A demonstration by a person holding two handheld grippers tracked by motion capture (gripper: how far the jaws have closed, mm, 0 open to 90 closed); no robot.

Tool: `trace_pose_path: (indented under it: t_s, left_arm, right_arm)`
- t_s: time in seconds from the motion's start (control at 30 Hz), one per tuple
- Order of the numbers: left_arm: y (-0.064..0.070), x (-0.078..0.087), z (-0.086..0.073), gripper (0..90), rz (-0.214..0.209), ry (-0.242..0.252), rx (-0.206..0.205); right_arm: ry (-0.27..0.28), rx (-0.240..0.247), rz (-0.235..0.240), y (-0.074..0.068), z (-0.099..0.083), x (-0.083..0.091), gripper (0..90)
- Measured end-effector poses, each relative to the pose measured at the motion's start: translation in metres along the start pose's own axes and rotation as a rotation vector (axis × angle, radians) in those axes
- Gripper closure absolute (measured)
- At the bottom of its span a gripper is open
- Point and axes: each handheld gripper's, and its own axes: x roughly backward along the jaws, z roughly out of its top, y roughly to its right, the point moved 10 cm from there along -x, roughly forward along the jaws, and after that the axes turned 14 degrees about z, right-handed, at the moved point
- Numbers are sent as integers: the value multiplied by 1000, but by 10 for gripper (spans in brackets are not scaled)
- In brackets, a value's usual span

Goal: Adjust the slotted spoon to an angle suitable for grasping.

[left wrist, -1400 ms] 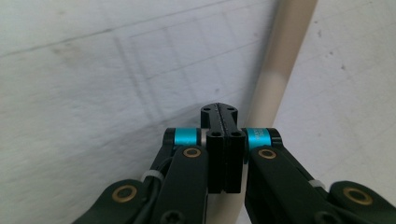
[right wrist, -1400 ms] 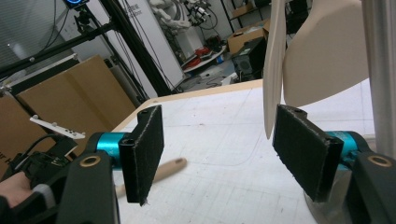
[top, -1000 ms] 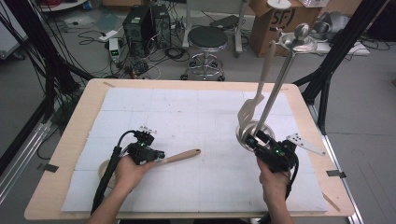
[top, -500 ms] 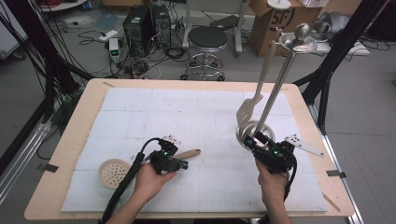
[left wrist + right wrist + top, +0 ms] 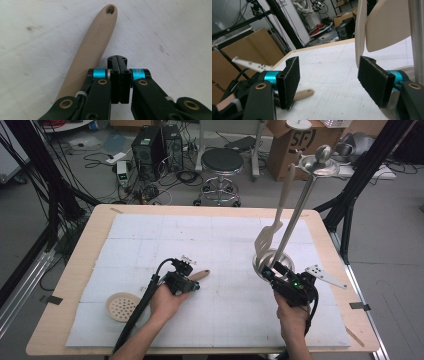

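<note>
A beige skimmer lies on the white mat, its perforated round head [image 5: 122, 306] at the front left and its handle [image 5: 201, 274] pointing right. My left gripper [image 5: 194, 285] rests over the handle's far end. In the left gripper view its jaws [image 5: 117, 59] are shut on nothing and the handle [image 5: 93, 47] lies just left of them. My right gripper [image 5: 271, 270] is open at the base of a metal utensil stand [image 5: 292, 222]. A beige spatula [image 5: 272, 227] hangs from the stand, its blade [image 5: 384, 27] above the open pads [image 5: 290, 81].
The stand's round metal base [image 5: 260, 262] sits right of centre on the mat [image 5: 200, 235]. The wooden table edge [image 5: 75, 270] frames the mat. Beyond the table are a stool [image 5: 221, 162], boxes and cables on the floor.
My left gripper has slid right along the skimmer's handle, from beside the round head to near the handle's end. The right gripper has stayed at the stand.
</note>
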Motion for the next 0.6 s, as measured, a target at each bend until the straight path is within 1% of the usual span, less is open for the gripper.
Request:
trace_pose_path:
  t_s: [0.03, 0.1, 0.13, 0.17, 0.23, 0.3, 0.33, 0.37, 0.4, 0.43, 0.5, 0.57, 0.6]
  left_arm:
    - [-4, -1, 1, 900, -5, 0, 18]
    - [-14, -3, 2, 900, 11, -5, 40]
    - [-17, -4, 3, 900, 1, -6, 54]
    - [-19, -3, 4, 900, 10, -5, 67]
    - [-23, -3, 5, 900, 24, -9, 54]
    - [-29, -2, 8, 900, 59, -12, 40]
    - [-32, -1, 9, 900, 72, -13, 40]
    - [-35, 0, 11, 900, 73, -14, 48]
    - [-38, 1, 12, 900, 69, -12, 67]
    - [-44, 2, 13, 900, 81, -9, 71]
    - [-49, 5, 13, 900, 59, -9, 94]
    - [-55, 7, 14, 900, 64, -4, 110]
    - [-57, 7, 14, 900, 58, -4, 111]
  right_arm:
    - [0, 3, -1, 0, 0, 0, 337]
    - [1, 0, 1, 0, 0, 1, 336]
    - [0, 2, -1, 0, 0, 1, 337]
    - [-1, 2, -2, 1, -1, 1, 337]
    - [-4, 0, -2, 1, -2, 0, 337]
    - [-7, 5, -3, 1, -3, 0, 337]
    - [-7, 1, -2, 0, -3, 0, 337]
    - [-7, 2, -3, 0, -3, 0, 337]
    - [-7, 2, -3, 0, -3, 0, 337]
    - [-7, 5, -4, 0, -3, 0, 337]
    - [-7, 7, -5, 0, -3, 1, 337]
    - [-10, 5, -7, 1, -4, 1, 337]
    - [-13, 2, -6, 0, -5, 1, 337]
